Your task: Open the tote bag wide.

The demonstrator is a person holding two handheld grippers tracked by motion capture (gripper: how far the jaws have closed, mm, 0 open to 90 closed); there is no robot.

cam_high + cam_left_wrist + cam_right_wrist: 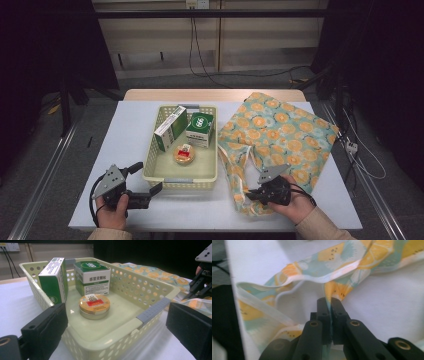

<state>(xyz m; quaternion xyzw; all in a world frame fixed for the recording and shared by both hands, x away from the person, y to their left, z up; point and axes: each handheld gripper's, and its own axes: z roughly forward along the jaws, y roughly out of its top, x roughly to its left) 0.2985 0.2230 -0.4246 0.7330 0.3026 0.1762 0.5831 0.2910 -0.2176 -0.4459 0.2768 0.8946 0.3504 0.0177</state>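
Inside, the basket (150,172) holds two boxes (170,128) and a tin (183,154).

Teal cloth bag (280,130) with orange citrus print; pale-yellow basket (150,167)

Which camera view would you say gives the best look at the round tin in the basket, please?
The left gripper view: the round tin lies close and sharp on the basket floor, its red label and gold rim plain. The high view shows the tin small, from above, in front of the two green boxes.
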